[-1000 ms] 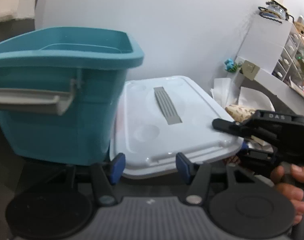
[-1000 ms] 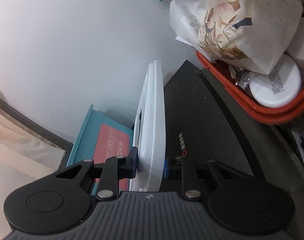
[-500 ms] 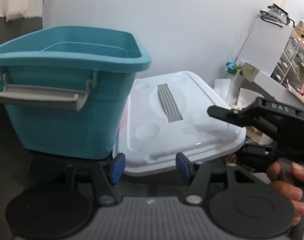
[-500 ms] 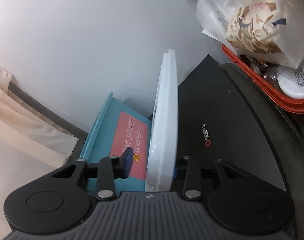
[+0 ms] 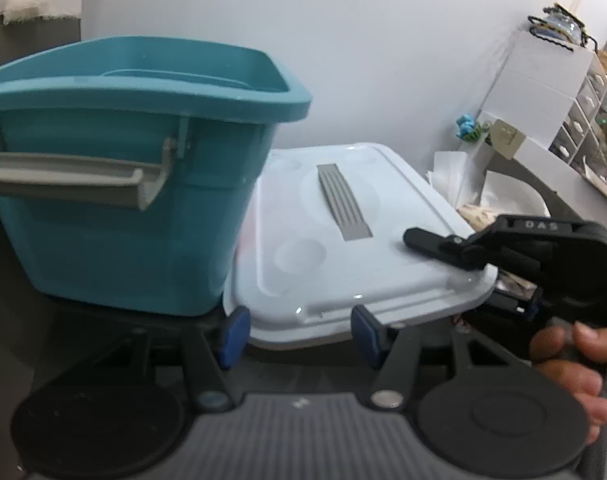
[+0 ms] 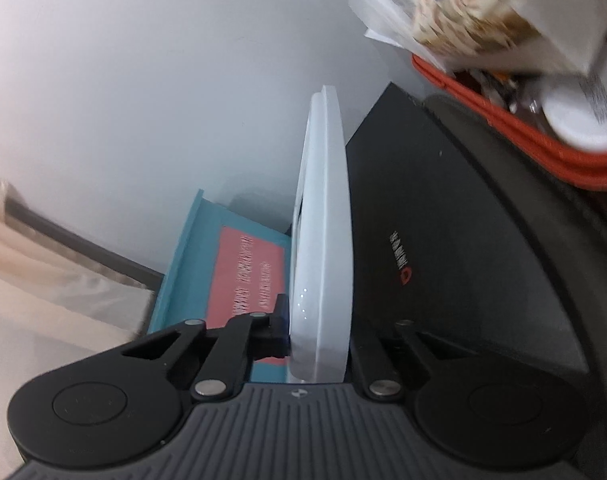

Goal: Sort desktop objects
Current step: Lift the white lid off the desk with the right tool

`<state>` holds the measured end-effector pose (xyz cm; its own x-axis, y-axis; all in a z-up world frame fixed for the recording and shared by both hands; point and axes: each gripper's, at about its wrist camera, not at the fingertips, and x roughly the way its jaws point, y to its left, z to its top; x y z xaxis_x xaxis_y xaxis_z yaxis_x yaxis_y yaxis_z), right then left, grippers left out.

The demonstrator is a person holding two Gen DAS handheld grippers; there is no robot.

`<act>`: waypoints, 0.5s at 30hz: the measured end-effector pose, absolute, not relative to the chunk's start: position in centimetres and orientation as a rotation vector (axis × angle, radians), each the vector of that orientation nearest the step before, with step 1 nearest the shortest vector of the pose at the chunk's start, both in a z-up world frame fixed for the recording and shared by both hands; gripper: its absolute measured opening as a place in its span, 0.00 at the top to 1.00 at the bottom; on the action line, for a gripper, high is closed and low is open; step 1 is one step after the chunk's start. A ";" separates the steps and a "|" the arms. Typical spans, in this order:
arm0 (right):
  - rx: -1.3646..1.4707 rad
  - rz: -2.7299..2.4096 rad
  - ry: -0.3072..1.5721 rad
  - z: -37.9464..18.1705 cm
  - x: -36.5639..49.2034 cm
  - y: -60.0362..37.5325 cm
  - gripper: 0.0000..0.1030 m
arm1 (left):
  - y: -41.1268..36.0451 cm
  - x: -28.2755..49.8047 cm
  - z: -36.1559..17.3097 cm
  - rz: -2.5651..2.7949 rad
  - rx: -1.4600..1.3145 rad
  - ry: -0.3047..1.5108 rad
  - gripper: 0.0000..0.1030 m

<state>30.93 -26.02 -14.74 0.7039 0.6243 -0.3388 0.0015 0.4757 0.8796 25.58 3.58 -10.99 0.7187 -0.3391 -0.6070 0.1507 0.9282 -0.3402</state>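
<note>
A white plastic lid (image 5: 343,248) with a grey ridged strip lies next to a teal bin (image 5: 135,176). My right gripper (image 6: 317,328) is shut on the lid's edge (image 6: 323,240), seen edge-on in the right wrist view; it also shows in the left wrist view (image 5: 483,264), clamped on the lid's right corner. My left gripper (image 5: 299,328) is open and empty, its blue fingertips just in front of the lid's near edge.
The lid lies over a black box (image 6: 443,240) with a red logo. An orange tray (image 6: 515,120) holds a paper bag (image 6: 483,12) and a white jar. A white drawer unit (image 5: 543,92) stands at the far right. A white wall is behind.
The right gripper opened briefly, then shut again on the lid's edge. The lid's right corner has risen slightly. The left gripper has drifted a little to the left.
</note>
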 end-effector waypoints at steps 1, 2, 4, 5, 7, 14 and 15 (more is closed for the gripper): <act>1.025 0.422 0.709 -14.7 30.8 -26.1 0.93 | 3.6 25.5 -10.8 -0.273 -0.274 0.720 0.43; 1.034 0.420 0.706 -14.6 30.5 -26.2 0.93 | 3.6 25.3 -10.6 -0.274 -0.275 0.719 0.43; 1.069 0.414 0.703 -14.7 30.0 -26.4 0.93 | 3.6 25.0 -10.0 -0.276 -0.278 0.719 0.43; 1.082 0.412 0.703 -14.7 29.8 -26.5 0.93 | 3.6 24.7 -9.8 -0.278 -0.278 0.722 0.43; 1.104 0.406 0.704 -14.6 29.3 -26.8 0.92 | 3.5 24.0 -9.2 -0.280 -0.275 0.727 0.43; 1.110 0.391 0.705 -12.9 26.5 -27.5 0.92 | 3.8 21.2 -7.2 -0.272 -0.280 0.740 0.43; 1.105 0.392 0.706 -12.6 26.1 -27.5 0.92 | 3.8 20.8 -7.0 -0.269 -0.281 0.743 0.43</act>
